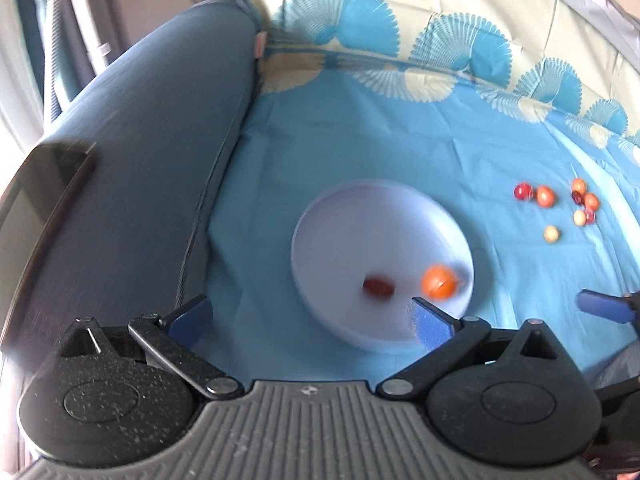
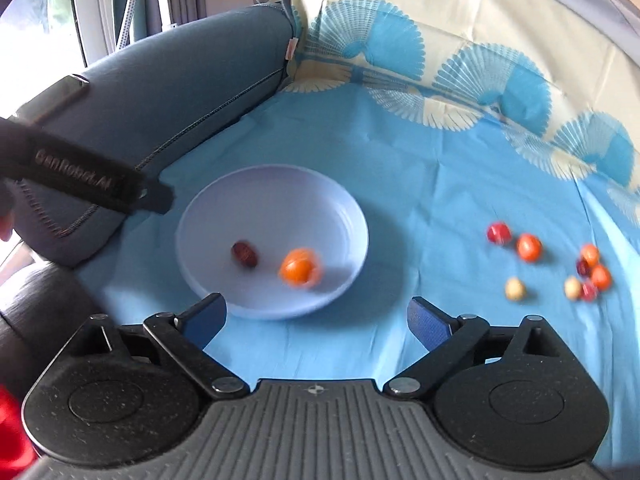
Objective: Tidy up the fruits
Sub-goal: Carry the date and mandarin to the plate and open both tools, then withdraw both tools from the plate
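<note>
While both tools, left (image 1: 310, 322) and right (image 2: 316, 324), spread empty, plate (image 2: 208, 216) near armrest (image 2: 168, 92).

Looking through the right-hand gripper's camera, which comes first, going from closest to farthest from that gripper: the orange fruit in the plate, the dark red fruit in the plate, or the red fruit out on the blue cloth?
From the right gripper:
1. Orange fruit, in the plate, just ahead.
2. Dark red fruit, in the plate too, further left.
3. Red fruit, on the blue cloth, far right.
</note>
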Tool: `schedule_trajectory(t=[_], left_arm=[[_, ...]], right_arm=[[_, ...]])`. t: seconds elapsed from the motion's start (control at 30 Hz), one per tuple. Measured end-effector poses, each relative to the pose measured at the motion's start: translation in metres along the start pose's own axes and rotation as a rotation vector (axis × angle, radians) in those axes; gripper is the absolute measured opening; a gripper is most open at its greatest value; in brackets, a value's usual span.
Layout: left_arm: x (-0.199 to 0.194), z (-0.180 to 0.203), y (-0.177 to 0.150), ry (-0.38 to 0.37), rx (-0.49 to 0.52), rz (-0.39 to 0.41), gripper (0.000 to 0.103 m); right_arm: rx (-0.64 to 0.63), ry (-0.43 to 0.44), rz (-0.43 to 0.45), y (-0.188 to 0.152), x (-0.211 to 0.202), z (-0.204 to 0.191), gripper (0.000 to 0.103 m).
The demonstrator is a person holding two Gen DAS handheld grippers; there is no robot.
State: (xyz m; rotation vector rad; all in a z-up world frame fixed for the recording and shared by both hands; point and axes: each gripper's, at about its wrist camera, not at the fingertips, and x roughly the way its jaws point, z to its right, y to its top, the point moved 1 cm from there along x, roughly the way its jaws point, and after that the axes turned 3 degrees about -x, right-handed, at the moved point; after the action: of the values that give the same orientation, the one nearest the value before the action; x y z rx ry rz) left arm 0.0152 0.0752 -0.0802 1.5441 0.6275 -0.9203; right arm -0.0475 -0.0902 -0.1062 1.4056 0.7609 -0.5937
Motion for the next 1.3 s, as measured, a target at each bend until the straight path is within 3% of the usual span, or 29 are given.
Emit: schedule_trajectory(t=[0.17, 0.6, 1.3], left_arm=[[-0.041, 0.005, -0.026, 0.008, 0.012, 0.020, 0.103], [-0.107, 0.028, -0.047, 0.008, 0.064, 0.152, 0.103], [-0.117, 0.046, -0.048, 0.025, 0.126, 0.181, 0.103]], right_arm=[[0.080, 0.004, 0.012, -0.020, -0.043, -0.008, 0.100], [0.047, -0.043, 0.175, -0.038, -0.109, -0.018, 0.102], [0.096, -0.024, 0.192, -0.044, -0.121, -0.013, 0.102]])
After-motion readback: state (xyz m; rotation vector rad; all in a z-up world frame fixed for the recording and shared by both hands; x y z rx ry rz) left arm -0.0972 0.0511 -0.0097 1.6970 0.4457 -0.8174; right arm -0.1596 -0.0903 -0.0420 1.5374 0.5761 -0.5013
